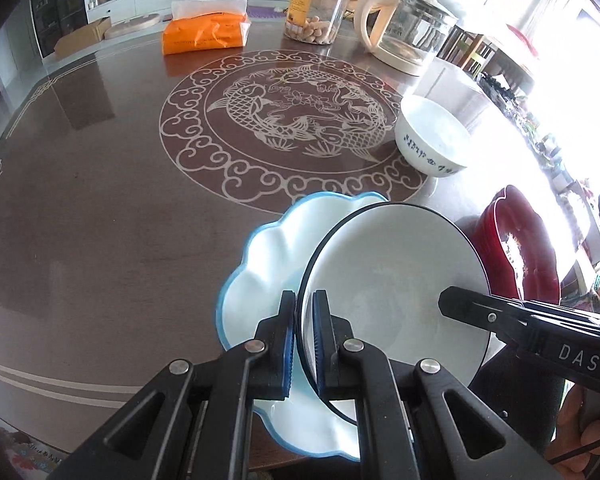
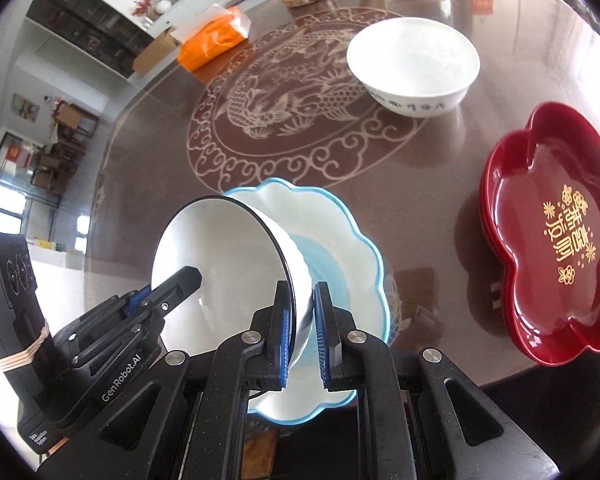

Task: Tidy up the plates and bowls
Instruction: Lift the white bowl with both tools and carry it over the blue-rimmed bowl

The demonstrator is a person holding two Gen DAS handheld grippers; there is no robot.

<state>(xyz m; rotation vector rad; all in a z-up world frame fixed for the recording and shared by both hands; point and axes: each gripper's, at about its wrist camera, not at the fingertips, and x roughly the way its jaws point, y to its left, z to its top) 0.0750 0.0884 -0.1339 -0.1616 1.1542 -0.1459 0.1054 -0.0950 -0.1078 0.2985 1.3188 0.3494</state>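
The black-rimmed bowl (image 2: 220, 264) is tilting on edge over the blue scalloped plate (image 2: 352, 240), both grippers pinching its rim: the left gripper (image 1: 303, 340) at 6 o'clock, the right gripper (image 2: 304, 332) opposite. The white bowl (image 2: 414, 68) is sitting at 1 o'clock.

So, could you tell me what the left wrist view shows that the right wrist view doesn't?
Only the left wrist view shows the kettle's handle and lid, and the jar's label. Only the right shows the red plate's gold lettering. Both show the black-rimmed bowl gripped by both hand-held grippers, left and right, over the blue plate, and the white bowl.
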